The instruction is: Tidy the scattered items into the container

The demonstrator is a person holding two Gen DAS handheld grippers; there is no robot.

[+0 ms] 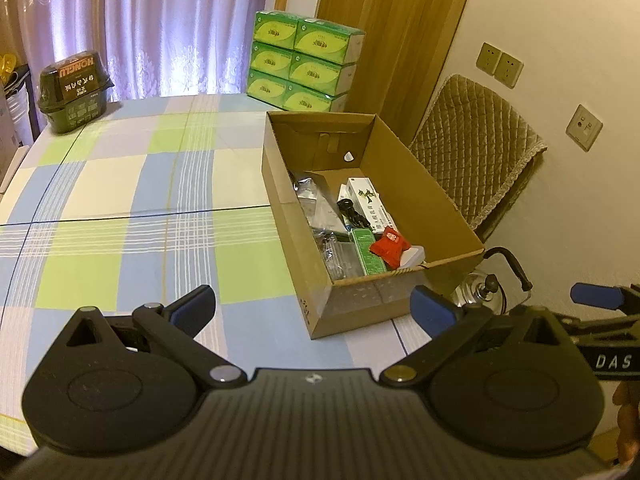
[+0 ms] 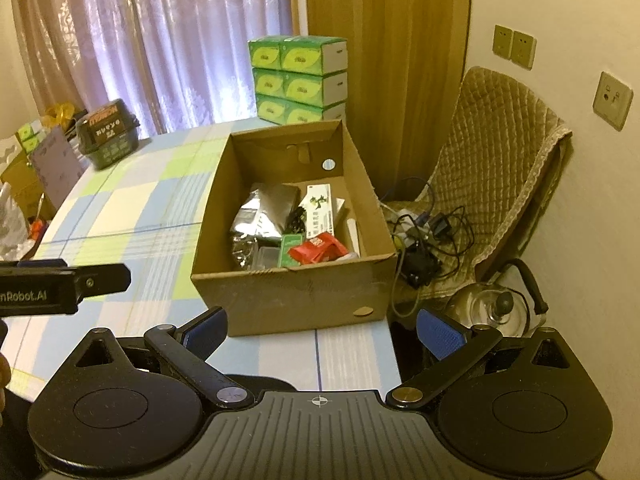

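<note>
Cardboard box (image 2: 292, 292) sits at the table's right edge, items (image 2: 288, 228) already inside | both your grippers, left (image 1: 312, 312) and right (image 2: 320, 332), hang spread and empty | judgement: scan the checked cloth (image 1: 120, 200) for strays before you withdraw.

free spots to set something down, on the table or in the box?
Free: the checked tablecloth from the cardboard box across to the dark green tub, and the box floor along its right wall. Crowded: the box's left and near side, around the silver bag and red packet.
</note>
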